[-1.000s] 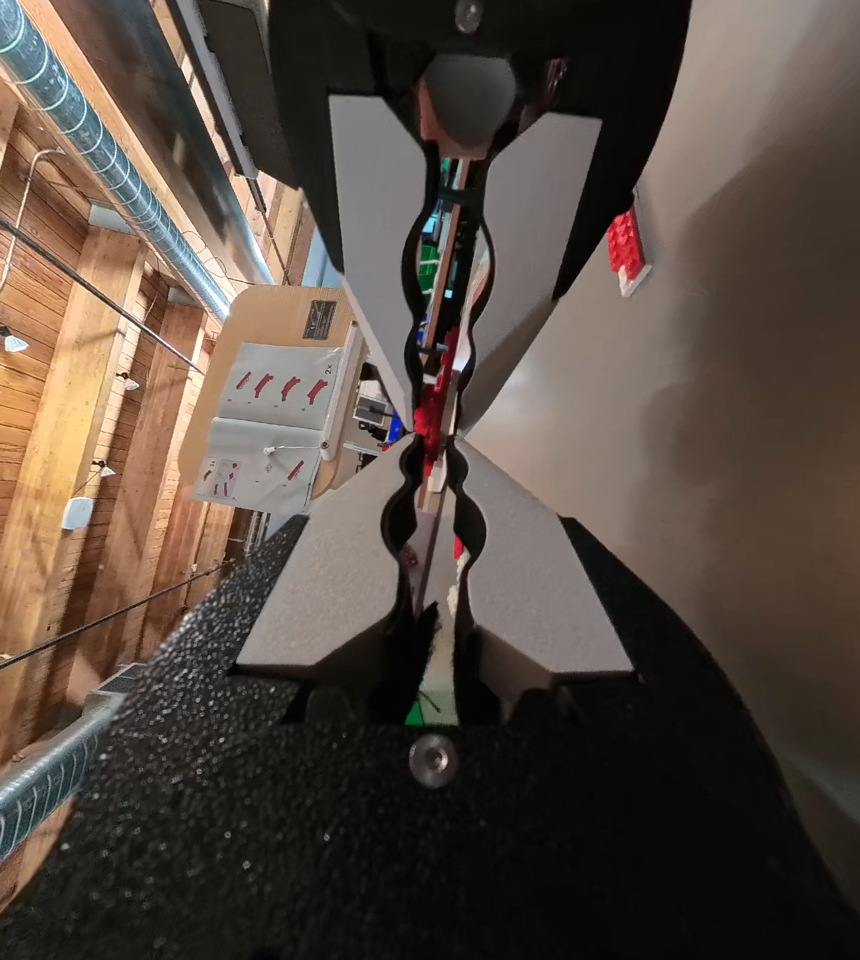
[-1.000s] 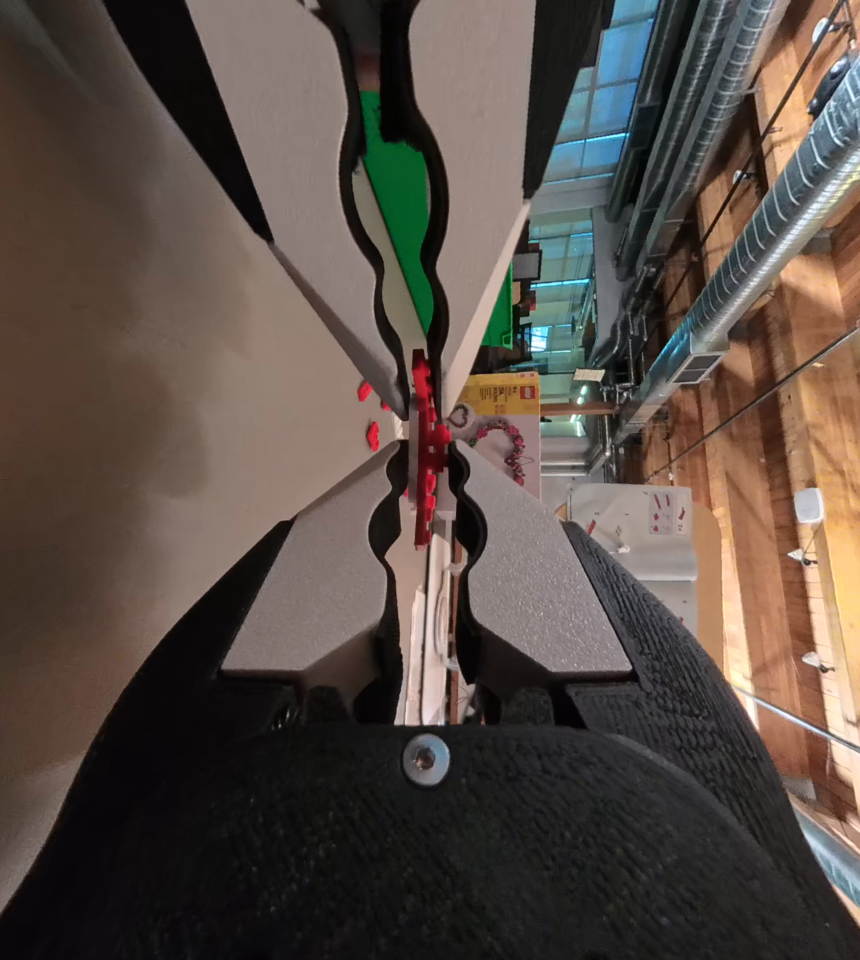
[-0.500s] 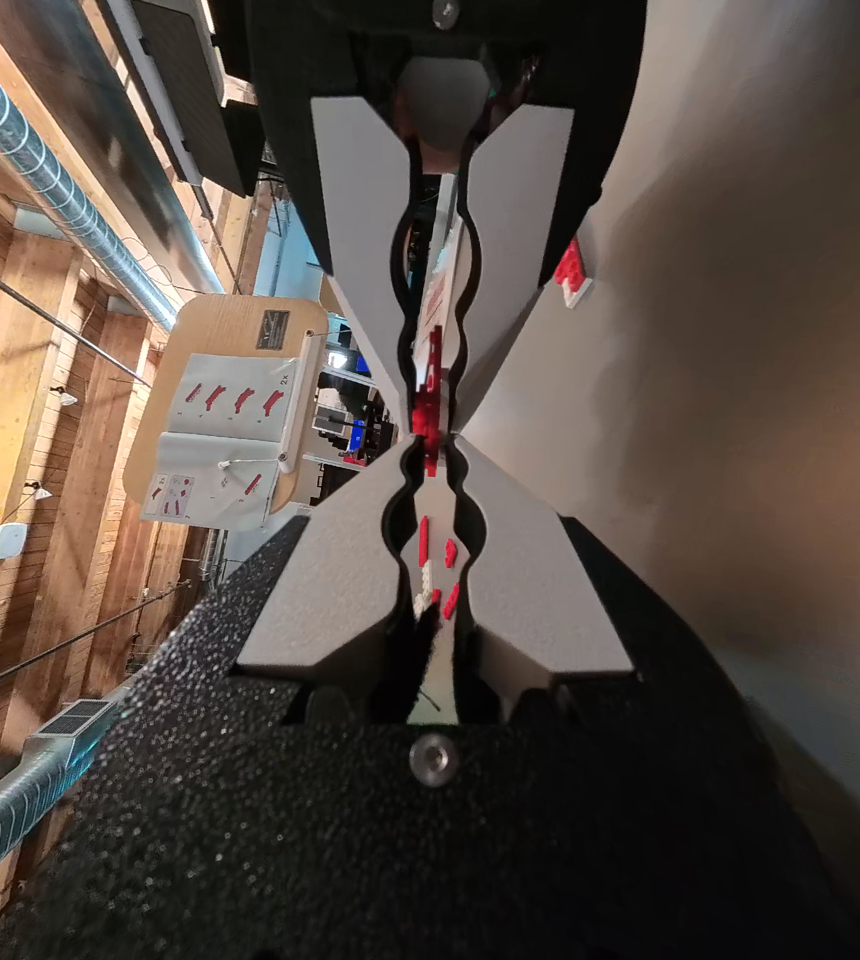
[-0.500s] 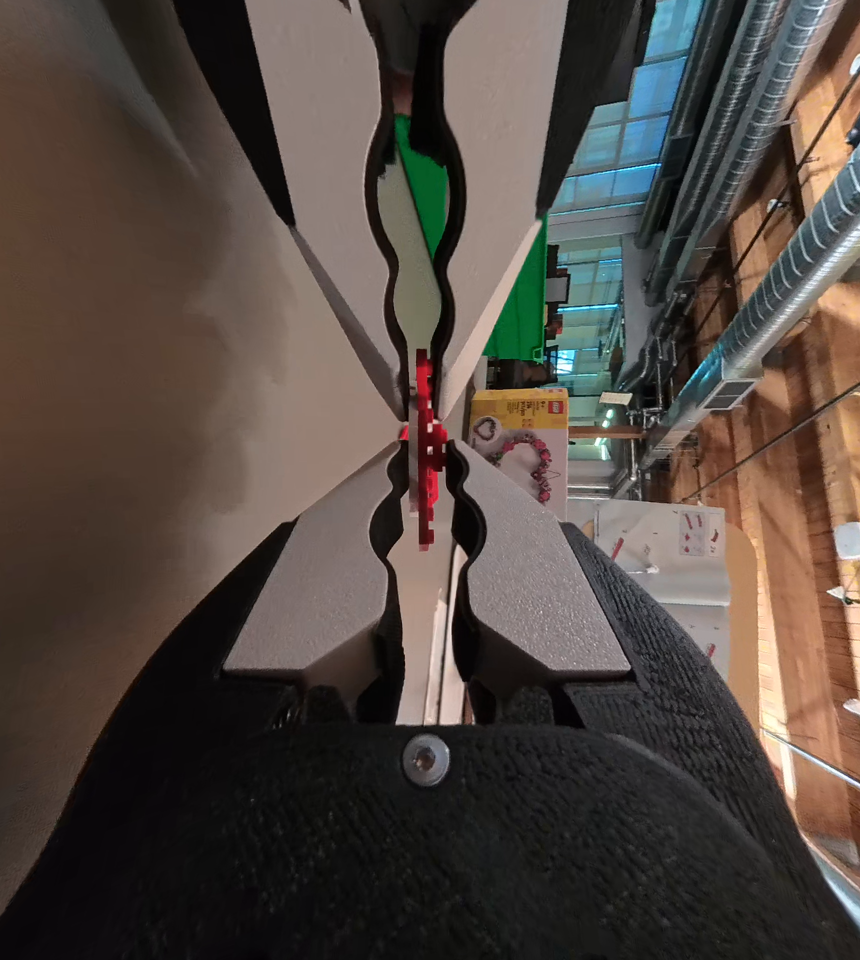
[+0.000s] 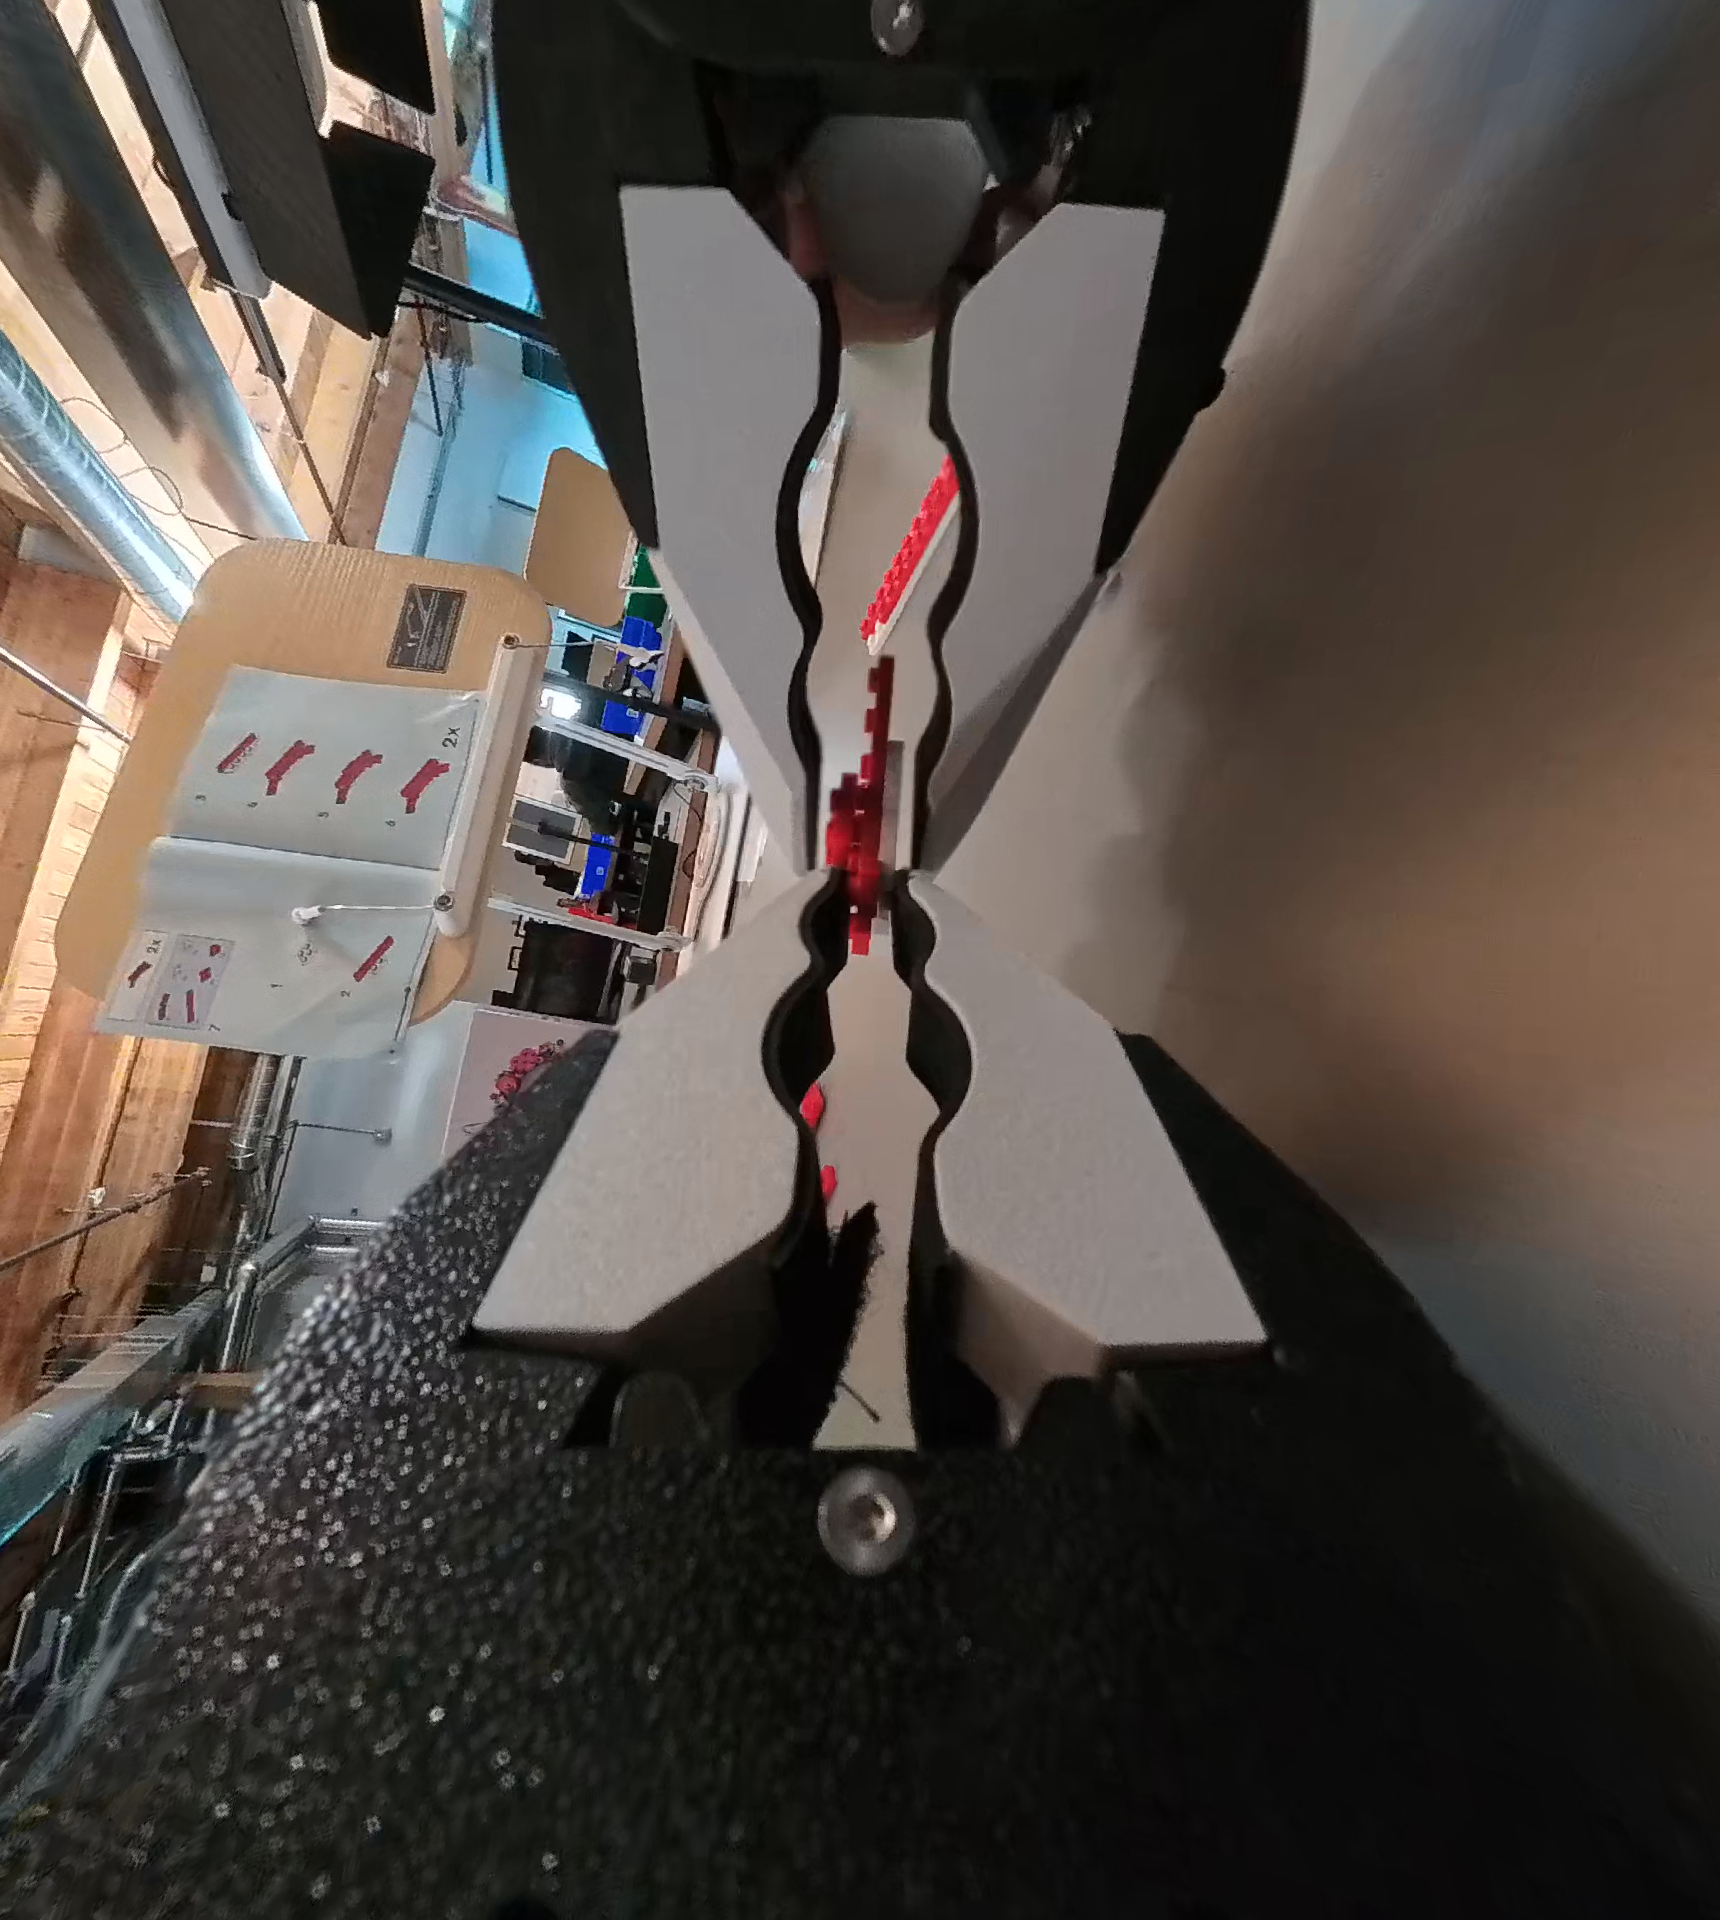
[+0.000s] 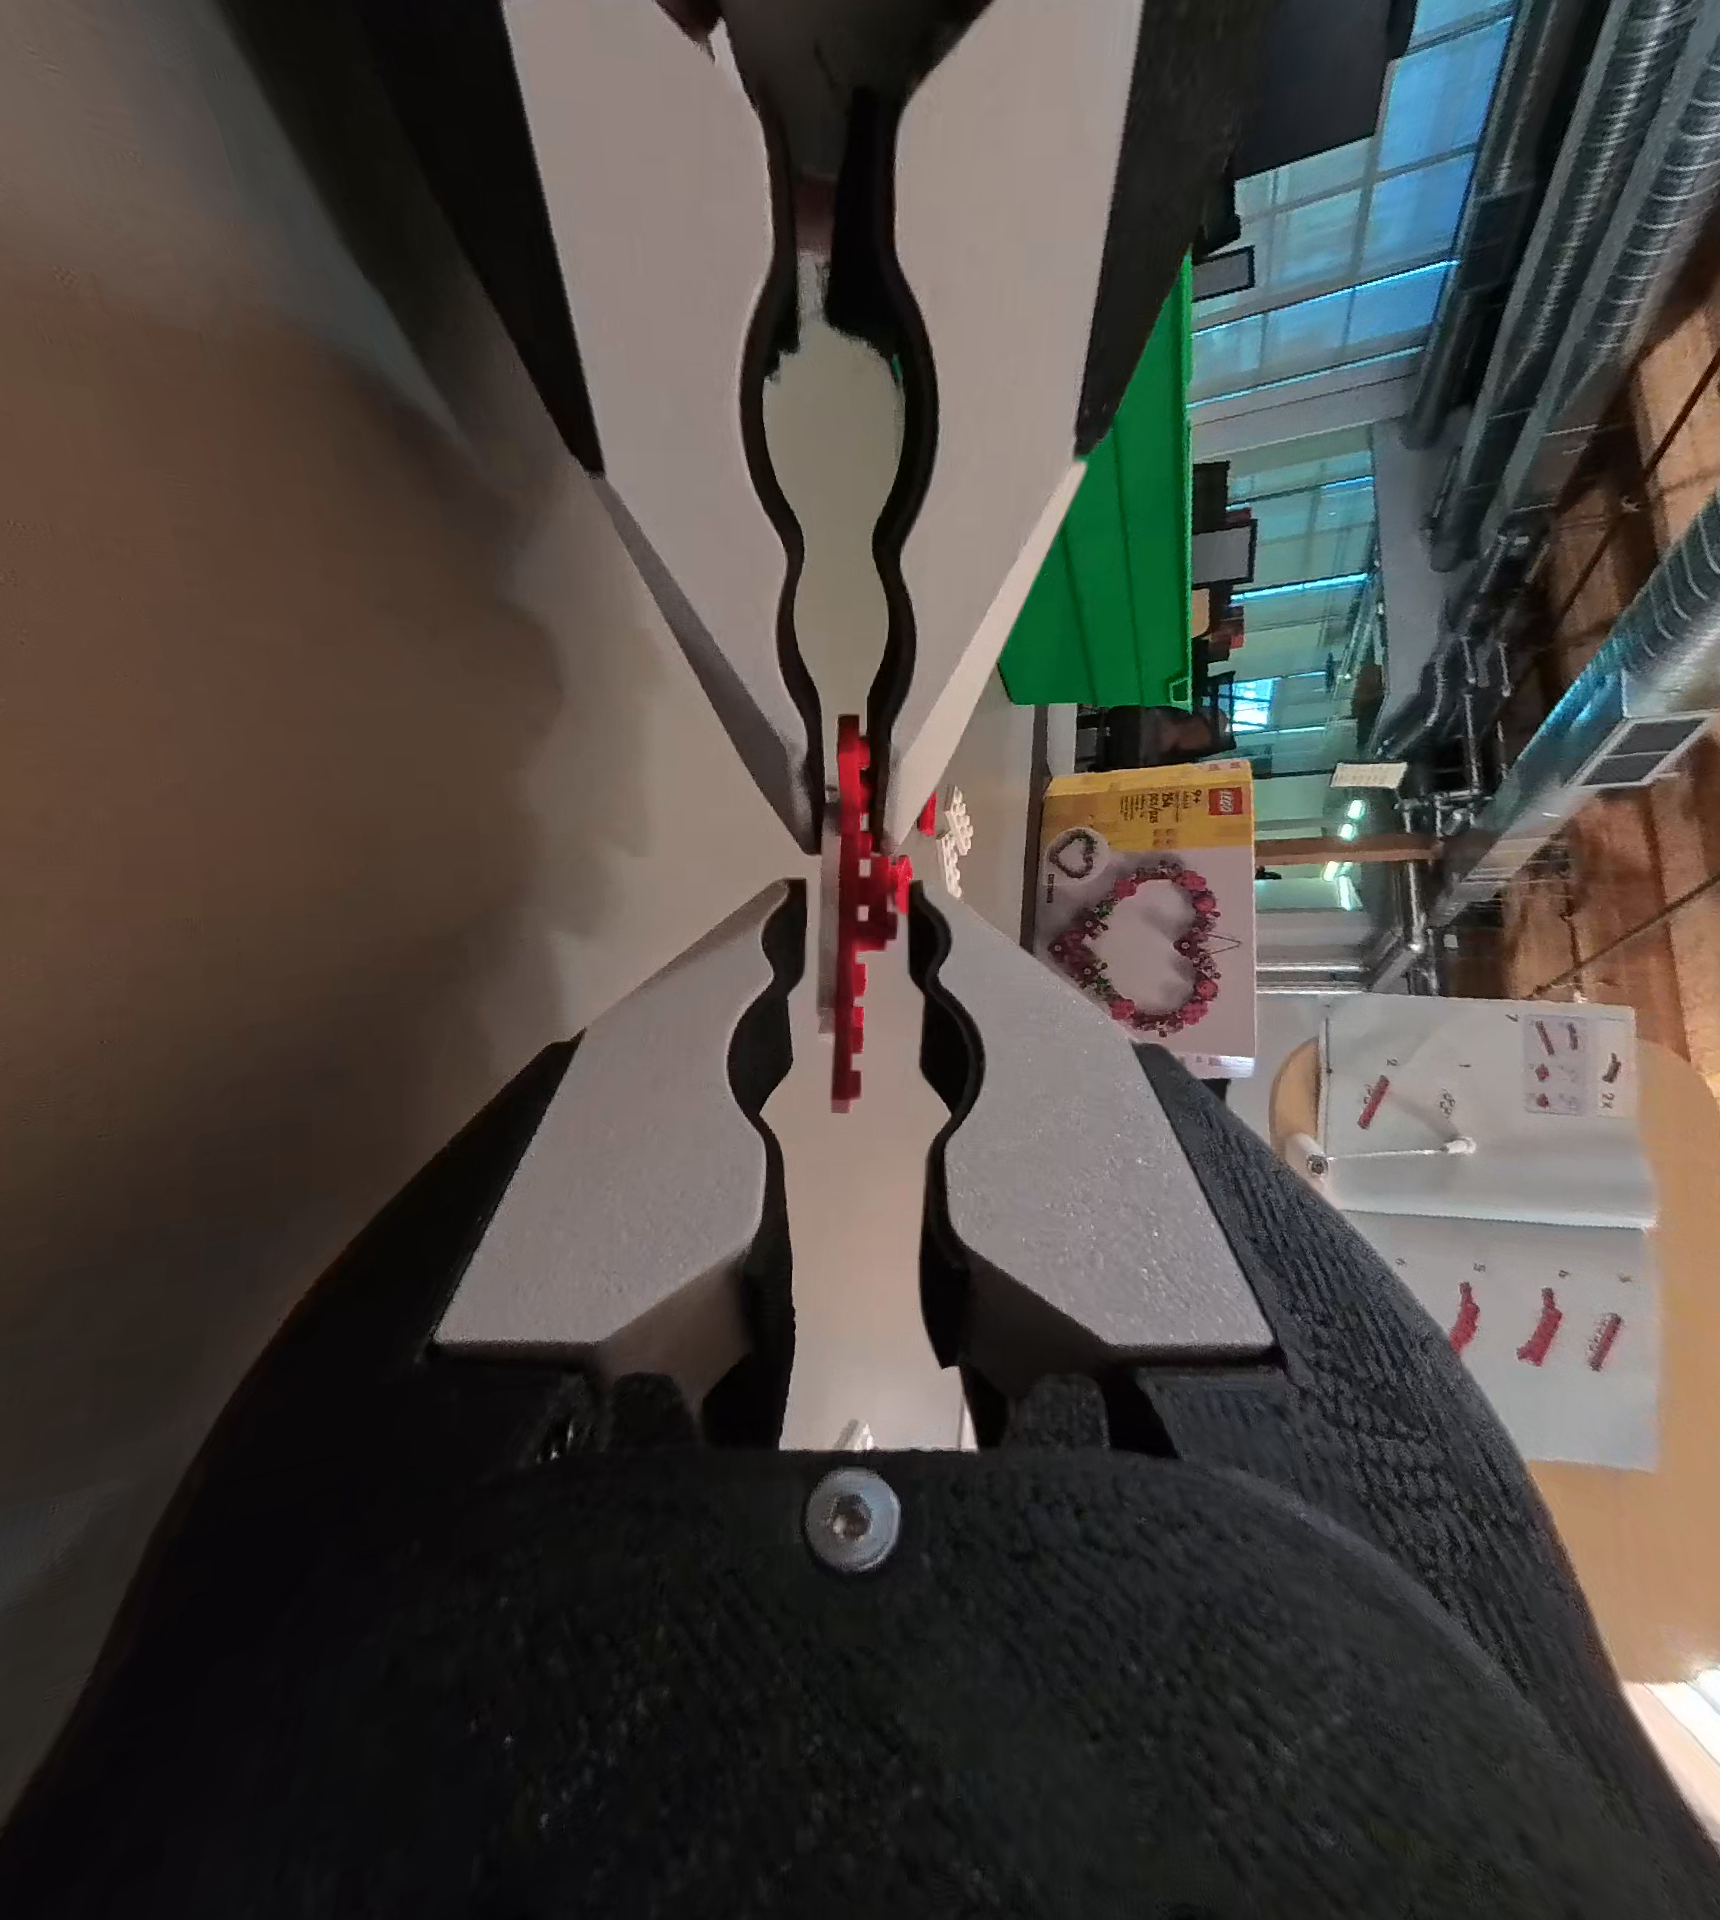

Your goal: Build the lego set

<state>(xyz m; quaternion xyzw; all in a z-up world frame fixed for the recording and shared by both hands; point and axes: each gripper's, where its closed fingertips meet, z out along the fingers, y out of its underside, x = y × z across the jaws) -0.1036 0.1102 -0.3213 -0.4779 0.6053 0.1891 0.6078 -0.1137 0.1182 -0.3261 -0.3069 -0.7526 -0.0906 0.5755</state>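
Note:
A red lego assembly [image 5: 858, 831] of stacked plates is held edge-on between both grippers, which meet tip to tip above the pale table [image 5: 1458, 727]. My left gripper [image 5: 863, 885] is shut on its near end. In the right wrist view the assembly [image 6: 854, 914] runs down between my right gripper's [image 6: 853, 896] fingers, which are closed on it. The other gripper comes in from the top of each view. A red and white plate [image 5: 906, 566] and small red pieces [image 5: 814, 1107] lie on the table behind.
An open instruction booklet [image 5: 316, 831] stands on a wooden holder and also shows in the right wrist view [image 6: 1479, 1195]. The set's box [image 6: 1147, 914], a green bin [image 6: 1116, 582] and white pieces [image 6: 960, 842] are on the table [image 6: 212, 727].
Both grippers stayed tip to tip on the red assembly while swinging over the table. The red and white plate now shows between the far gripper's fingers instead of to its right.

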